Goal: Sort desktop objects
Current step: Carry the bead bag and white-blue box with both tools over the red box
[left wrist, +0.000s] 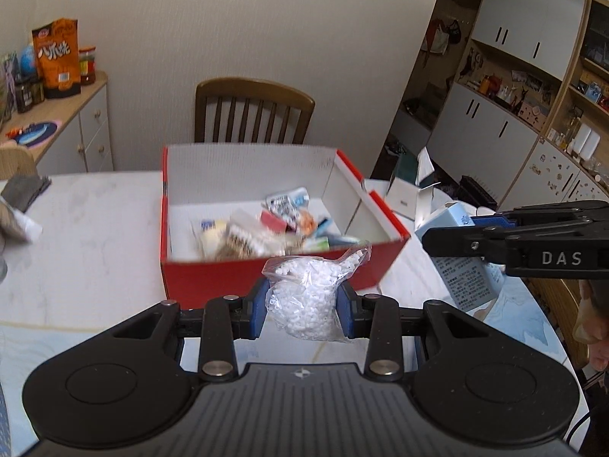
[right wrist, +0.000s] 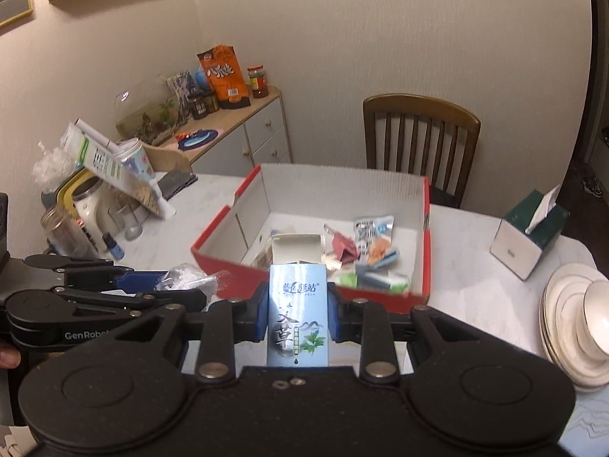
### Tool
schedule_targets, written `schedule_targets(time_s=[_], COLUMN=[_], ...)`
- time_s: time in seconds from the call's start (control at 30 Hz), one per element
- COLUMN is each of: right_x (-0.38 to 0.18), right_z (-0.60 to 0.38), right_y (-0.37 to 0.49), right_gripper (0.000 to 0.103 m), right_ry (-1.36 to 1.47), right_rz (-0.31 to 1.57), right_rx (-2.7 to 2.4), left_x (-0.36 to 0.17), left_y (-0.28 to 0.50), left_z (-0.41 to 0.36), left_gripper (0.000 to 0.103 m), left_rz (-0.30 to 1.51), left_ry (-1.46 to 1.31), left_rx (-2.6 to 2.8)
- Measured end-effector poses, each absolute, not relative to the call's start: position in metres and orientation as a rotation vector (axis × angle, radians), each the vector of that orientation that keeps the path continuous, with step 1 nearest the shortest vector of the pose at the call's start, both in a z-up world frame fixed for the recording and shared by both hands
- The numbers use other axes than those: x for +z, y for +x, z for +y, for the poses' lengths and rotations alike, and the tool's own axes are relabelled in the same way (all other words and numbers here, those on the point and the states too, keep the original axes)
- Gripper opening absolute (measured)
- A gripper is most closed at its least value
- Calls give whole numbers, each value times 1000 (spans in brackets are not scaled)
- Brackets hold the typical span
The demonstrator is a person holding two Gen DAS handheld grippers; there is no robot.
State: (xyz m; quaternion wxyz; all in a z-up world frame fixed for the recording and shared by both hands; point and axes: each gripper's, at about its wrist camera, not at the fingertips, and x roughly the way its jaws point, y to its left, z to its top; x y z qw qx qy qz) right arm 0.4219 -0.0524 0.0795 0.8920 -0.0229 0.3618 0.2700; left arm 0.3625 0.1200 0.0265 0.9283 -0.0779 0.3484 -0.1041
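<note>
Slippage worries me first: my left tongs (left wrist: 303, 306) pinch a soft bag of white pellets (left wrist: 309, 297) that could squeeze out short of the red box (left wrist: 266, 278) on the desk (left wrist: 95, 221). My right tongs (right wrist: 298, 314) clamp a pale blue carton (right wrist: 298, 316) whose open flap might snag the box rim.

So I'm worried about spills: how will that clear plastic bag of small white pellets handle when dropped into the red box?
The clear plastic bag of white pellets bulges around the left tongs, so it is probably floppy. It will likely slump, not roll. The thin film could tear.
</note>
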Motion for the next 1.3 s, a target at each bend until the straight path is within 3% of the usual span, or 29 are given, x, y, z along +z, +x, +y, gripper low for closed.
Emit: schedule_targets(time_s=[0.83,1.3], right_x=[79,48], right_z=[-46,-29], right_y=[506,560], right_gripper=[28,28], right_ry=[-50,-94], right_rz=[715,756], right_rx=[506,493], left_x=[34,16], left_y=[451,509], left_z=[134,135], left_gripper=[35,35], left_rz=[688,722], left_ry=[-42,56], left_rx=[-144,-124])
